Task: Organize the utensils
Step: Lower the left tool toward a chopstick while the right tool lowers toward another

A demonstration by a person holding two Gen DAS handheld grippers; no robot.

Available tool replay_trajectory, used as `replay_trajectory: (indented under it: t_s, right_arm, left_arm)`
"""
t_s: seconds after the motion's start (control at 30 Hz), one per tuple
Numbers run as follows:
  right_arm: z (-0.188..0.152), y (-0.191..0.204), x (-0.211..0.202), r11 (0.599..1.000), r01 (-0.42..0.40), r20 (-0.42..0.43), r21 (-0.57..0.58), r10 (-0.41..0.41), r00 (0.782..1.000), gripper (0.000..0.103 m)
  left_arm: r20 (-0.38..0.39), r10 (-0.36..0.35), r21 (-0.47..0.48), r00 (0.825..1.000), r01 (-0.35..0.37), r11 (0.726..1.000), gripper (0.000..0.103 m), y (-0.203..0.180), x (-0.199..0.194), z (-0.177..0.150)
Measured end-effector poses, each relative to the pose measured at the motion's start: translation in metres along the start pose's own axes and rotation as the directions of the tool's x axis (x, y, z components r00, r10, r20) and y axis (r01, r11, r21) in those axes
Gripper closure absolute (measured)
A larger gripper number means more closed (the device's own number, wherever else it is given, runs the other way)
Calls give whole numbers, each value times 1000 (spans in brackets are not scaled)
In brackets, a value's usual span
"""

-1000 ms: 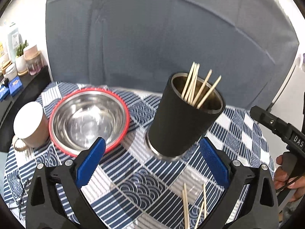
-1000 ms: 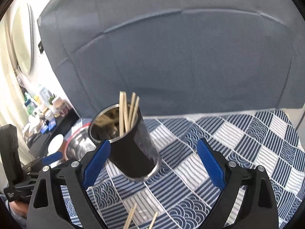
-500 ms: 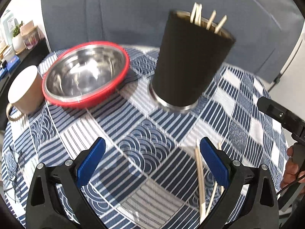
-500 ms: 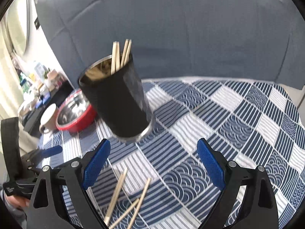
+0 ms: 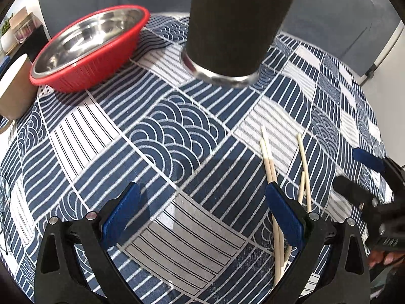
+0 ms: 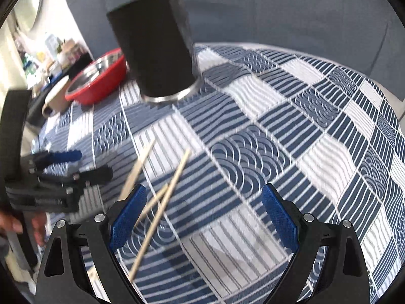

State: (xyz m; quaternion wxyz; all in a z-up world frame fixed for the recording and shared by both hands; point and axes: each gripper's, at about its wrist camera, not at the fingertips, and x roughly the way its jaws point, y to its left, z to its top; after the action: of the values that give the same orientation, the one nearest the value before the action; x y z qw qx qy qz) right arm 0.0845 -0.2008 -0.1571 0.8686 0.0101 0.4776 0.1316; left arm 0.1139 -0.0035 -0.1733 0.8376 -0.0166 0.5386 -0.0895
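From my remote station, both grippers hang low over a round table dressed in a blue-and-white patterned tablecloth (image 5: pixel 177 136), with the black cup (image 5: pixel 233 25) standing upright at the far middle as my landmark. Going left to right in the left wrist view: a beige mug (image 5: pixel 14 86) sits at the table's far left edge, well left of the cup; a red-rimmed steel bowl (image 5: pixel 88 48) rests just left of the cup, close beside it but apart. My left gripper (image 5: pixel 202 217) is spread wide, its blue pads apart with only cloth between them, gripping nothing. Nearer the camera than the cup and to its right, loose wooden chopsticks (image 5: pixel 268 162) lie flat on the cloth in a loose bundle, their lower ends running under and past the left gripper's right pad. Whether that pad touches them I cannot tell. At the far right of this view the other tool's black frame and blue pad show, with fingertips of the person's hand (image 5: pixel 384 255) on its handle.

In the right wrist view, which is blurred, the cup (image 6: pixel 154 48) holds several chopstick tips poking above its rim. The bowl (image 6: pixel 98 78) and mug (image 6: pixel 57 96) sit to its left. The loose chopsticks (image 6: pixel 162 202) lie on the near side of the cup, crossing one another beside the left pad of my right gripper (image 6: pixel 202 217), which also gapes wide and grips nothing.
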Motion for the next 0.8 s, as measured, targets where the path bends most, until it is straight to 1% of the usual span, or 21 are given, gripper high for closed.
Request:
replay_trajectory:
  t_s: [0.1, 0.3, 0.43, 0.8]
  right_arm:
    - [-14, 3, 4, 1000, 6, -25, -26, -7, 1000, 15]
    - [-34, 9, 10, 998, 5, -55, -62, -9, 998, 15]
    - [-40, 13, 11, 997, 17, -52, -75, -21, 998, 15]
    - [-44, 18, 11, 996, 29, -41, -88, -33, 999, 13]
  left_arm:
    - [-8, 22, 18, 1000, -22, 1000, 6, -5, 4, 1]
    - [-18, 27, 51, 999, -26, 998, 6, -16, 9, 7]
    - [-20, 59, 77, 998, -57, 995, 6, -21, 13, 10]
    - [-26, 64, 50, 998, -63, 997, 6, -24, 18, 17]
